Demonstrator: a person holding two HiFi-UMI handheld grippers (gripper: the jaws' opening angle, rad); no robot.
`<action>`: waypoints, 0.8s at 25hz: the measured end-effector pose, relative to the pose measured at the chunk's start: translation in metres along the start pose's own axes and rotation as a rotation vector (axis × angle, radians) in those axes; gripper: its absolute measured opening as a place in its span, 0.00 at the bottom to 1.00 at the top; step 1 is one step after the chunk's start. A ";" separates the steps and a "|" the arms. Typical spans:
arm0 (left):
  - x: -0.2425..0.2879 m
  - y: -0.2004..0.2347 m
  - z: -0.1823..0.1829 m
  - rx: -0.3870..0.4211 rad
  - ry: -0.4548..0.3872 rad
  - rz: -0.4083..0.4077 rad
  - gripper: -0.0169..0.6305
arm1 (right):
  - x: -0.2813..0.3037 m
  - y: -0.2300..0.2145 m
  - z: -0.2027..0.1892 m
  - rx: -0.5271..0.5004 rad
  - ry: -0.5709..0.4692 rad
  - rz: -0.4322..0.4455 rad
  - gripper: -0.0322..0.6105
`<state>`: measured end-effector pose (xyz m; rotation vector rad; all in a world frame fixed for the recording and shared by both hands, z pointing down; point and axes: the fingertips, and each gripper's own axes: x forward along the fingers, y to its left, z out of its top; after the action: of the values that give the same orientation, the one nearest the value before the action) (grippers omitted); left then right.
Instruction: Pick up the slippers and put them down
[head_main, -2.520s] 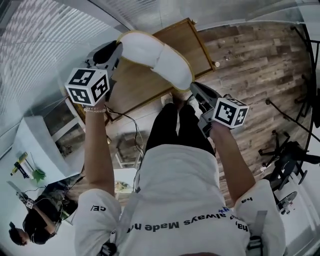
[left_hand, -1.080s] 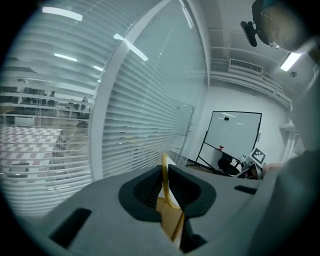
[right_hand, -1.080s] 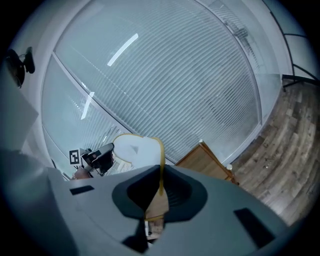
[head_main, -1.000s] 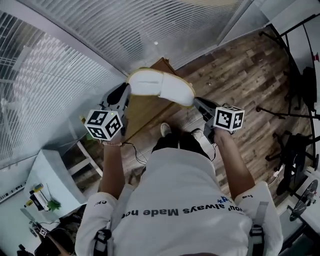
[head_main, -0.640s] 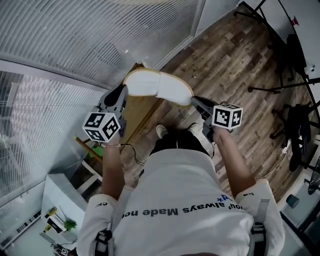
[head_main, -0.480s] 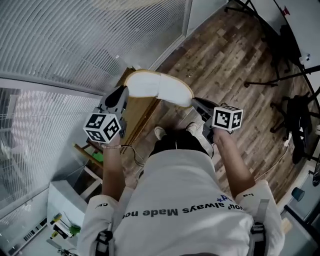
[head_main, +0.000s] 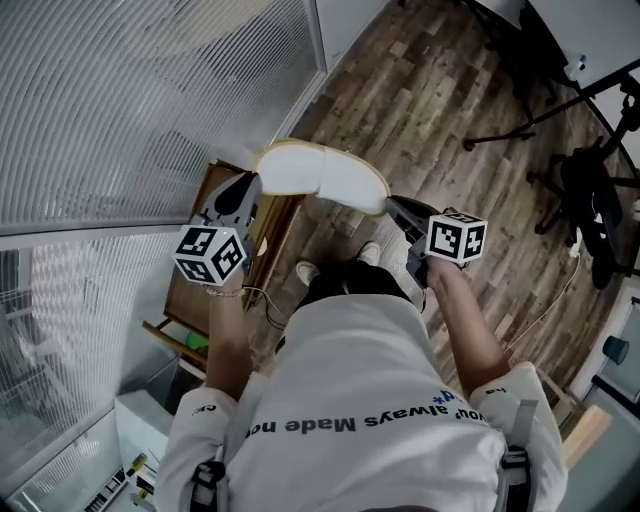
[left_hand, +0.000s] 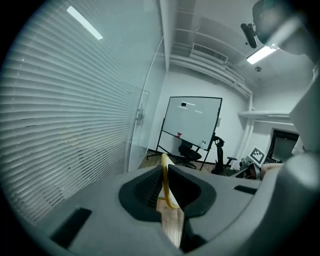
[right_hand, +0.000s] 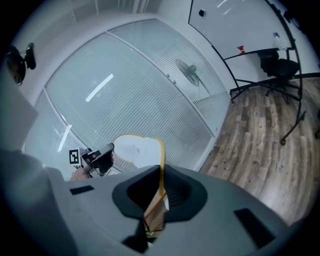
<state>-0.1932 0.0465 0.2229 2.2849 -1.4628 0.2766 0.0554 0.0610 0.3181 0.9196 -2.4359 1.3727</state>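
A white slipper (head_main: 320, 178) with a yellow rim hangs in the air in front of the person, held at both ends. My left gripper (head_main: 250, 186) is shut on its left end, and my right gripper (head_main: 391, 205) is shut on its right end. In the left gripper view the slipper's yellow rim (left_hand: 164, 176) runs edge-on between the closed jaws of my left gripper (left_hand: 165, 189). The right gripper view shows the slipper (right_hand: 136, 151) stretching away from my right gripper (right_hand: 159, 186) towards the left gripper (right_hand: 100, 157).
A low wooden table (head_main: 190, 300) stands below and left of the slipper, against a glass wall with blinds (head_main: 130, 110). Wood flooring spreads to the right, with tripod stands and an office chair (head_main: 590, 200). A whiteboard on a stand (left_hand: 192, 122) is farther off.
The person has turned, so the floor and glass wall swung across the head view and the wooden table slid left and down. Both grippers moved sideways together, keeping their hold on the slipper.
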 end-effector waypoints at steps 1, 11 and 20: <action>0.009 -0.008 0.001 0.003 0.005 -0.010 0.09 | -0.007 -0.008 0.003 0.007 -0.007 -0.007 0.09; 0.083 -0.068 0.002 0.032 0.055 -0.131 0.09 | -0.065 -0.066 0.017 0.067 -0.081 -0.093 0.09; 0.101 -0.052 0.007 0.048 0.096 -0.185 0.09 | -0.051 -0.064 0.026 0.090 -0.103 -0.136 0.09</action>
<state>-0.1034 -0.0209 0.2427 2.3907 -1.2003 0.3640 0.1374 0.0371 0.3264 1.1820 -2.3498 1.4301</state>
